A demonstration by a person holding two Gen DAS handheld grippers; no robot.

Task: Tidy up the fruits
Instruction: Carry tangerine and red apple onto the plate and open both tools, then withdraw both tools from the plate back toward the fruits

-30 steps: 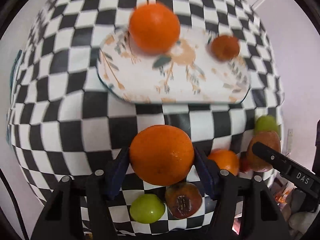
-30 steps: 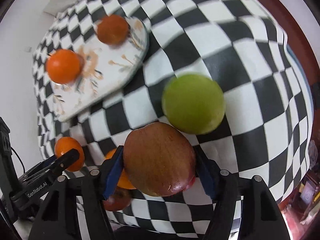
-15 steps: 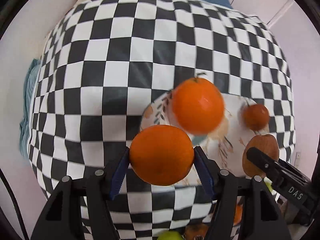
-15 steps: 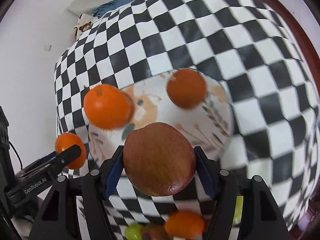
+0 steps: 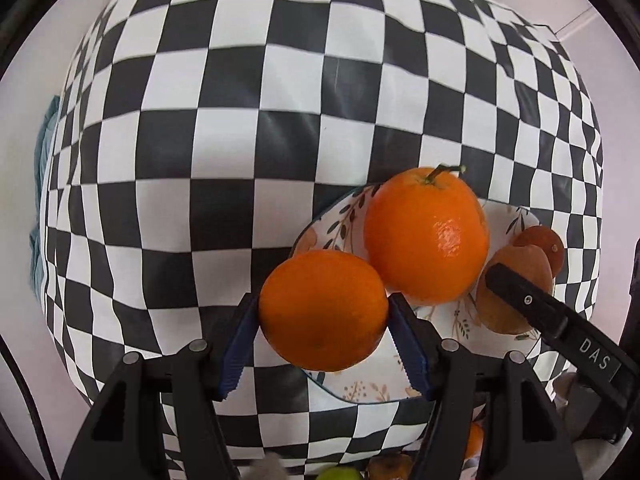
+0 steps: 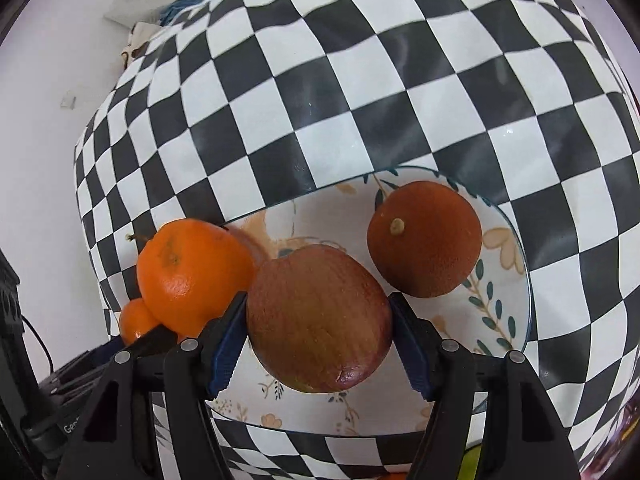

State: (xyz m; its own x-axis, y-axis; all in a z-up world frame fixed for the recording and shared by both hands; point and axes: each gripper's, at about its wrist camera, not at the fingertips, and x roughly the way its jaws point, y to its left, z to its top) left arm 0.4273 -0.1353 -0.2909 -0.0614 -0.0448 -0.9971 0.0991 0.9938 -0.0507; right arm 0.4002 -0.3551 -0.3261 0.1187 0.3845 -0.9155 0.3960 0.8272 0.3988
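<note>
Jaws clamped both sides: your left gripper (image 5: 324,334) holds an orange (image 5: 323,310) over the plate (image 5: 362,390) rim, right gripper (image 6: 318,338) holds an apple (image 6: 319,318) above the plate. Stemmed orange (image 5: 426,236) and brown fruit (image 6: 424,239) already sit there, crowding both; checkered bench (image 5: 240,120) underneath.

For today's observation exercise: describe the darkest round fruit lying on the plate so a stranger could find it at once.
Find the floral plate on the checkered cloth. On its far right side lies the dark fruit, free of either tool. It is brownish-red with a pale stem nub, duller than the bright orange at the left and rounder than the apple held in front.
</note>
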